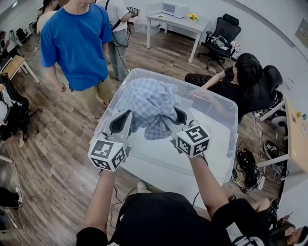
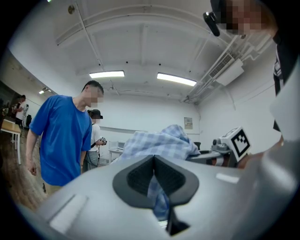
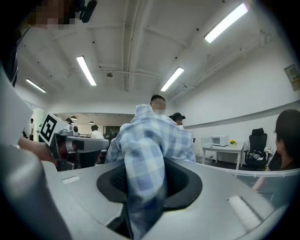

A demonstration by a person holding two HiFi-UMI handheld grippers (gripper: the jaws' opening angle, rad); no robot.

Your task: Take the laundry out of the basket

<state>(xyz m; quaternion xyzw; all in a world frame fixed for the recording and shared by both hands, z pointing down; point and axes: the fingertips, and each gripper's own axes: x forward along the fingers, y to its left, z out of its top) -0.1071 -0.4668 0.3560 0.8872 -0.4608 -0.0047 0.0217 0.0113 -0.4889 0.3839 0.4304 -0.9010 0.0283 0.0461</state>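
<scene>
Left gripper (image 1: 127, 115) first: its jaws are pinched down on a fold of the blue-and-white checked shirt (image 1: 147, 103). In the left gripper view (image 2: 153, 160) there's just a thin strip of the fabric (image 2: 159, 143) squeezed between the dark pads, so it's a narrow grip with cloth in it. Right gripper (image 1: 177, 116) is doing the same on the other side. In the right gripper view (image 3: 145, 164) a thicker bunch of the checked shirt (image 3: 150, 136) runs right through the jaws, which are clamped on it and held a bit apart by the wad.

So the shirt is strung up between the two grippers, bunched into a mound on top with a tail hanging down in the middle. It's held over the open top of the basket (image 1: 224, 139), which is really a big clear plastic tub. Can't tell if the hanging end clears the bottom of it. The tub sits on a white desk (image 1: 163, 180) right in front of the person holding the grippers.

Further out: a person in a blue T-shirt (image 1: 74, 43) stands on the wood floor (image 1: 62, 158) just past the tub's left corner. Someone in black (image 1: 240, 81) sits near its right side. At the back there's another white desk (image 1: 185, 23) with a microwave (image 1: 173, 8) on it, and a black office chair (image 1: 224, 31) beside that.
</scene>
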